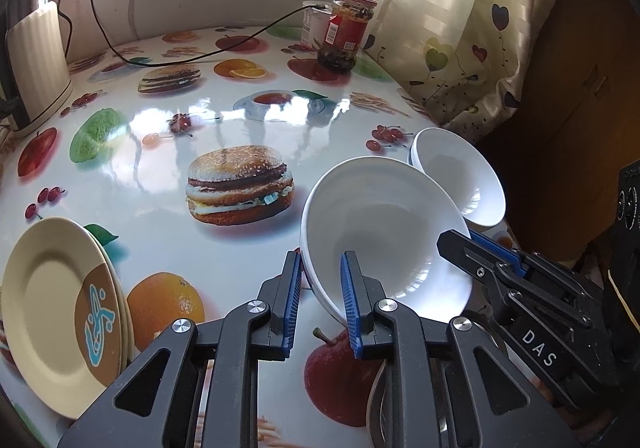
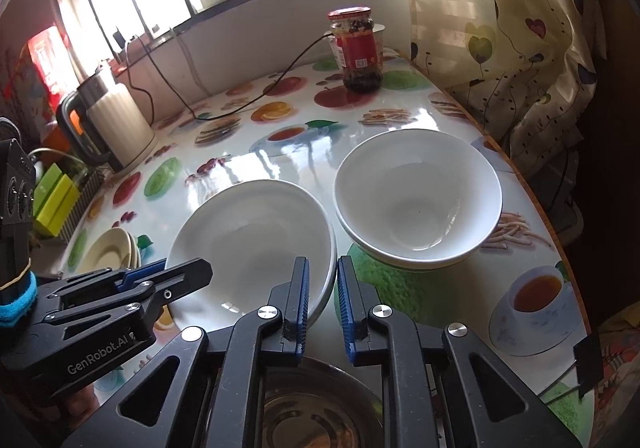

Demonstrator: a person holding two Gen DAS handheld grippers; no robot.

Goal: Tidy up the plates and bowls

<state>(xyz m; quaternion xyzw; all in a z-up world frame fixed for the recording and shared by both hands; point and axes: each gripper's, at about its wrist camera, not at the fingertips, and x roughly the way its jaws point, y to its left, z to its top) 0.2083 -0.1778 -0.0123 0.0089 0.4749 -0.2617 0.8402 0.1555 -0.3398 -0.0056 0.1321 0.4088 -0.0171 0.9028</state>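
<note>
A wide, shallow white bowl point(image 1: 380, 228) point(image 2: 248, 240) sits tilted near the table's right edge, and a second rim under it suggests a stack of two. My left gripper point(image 1: 322, 288) is shut on its near rim, one pad inside and one outside. My right gripper point(image 2: 323, 288) is shut on the rim at the bowl's right side. Each gripper also shows in the other's view: the right gripper point(image 1: 476, 244) and the left gripper point(image 2: 168, 272). Deeper white bowls point(image 1: 460, 176) point(image 2: 416, 200) stand stacked just behind. Cream plates point(image 1: 52, 308) point(image 2: 112, 252) lie stacked at the left.
A red-lidded jar point(image 1: 348, 28) point(image 2: 358, 48) stands at the back, with a black cable running past it. A white kettle point(image 1: 36, 60) point(image 2: 116, 124) sits far left. A steel bowl point(image 2: 312, 408) lies under the grippers. A curtain point(image 2: 520, 48) hangs along the table's right edge.
</note>
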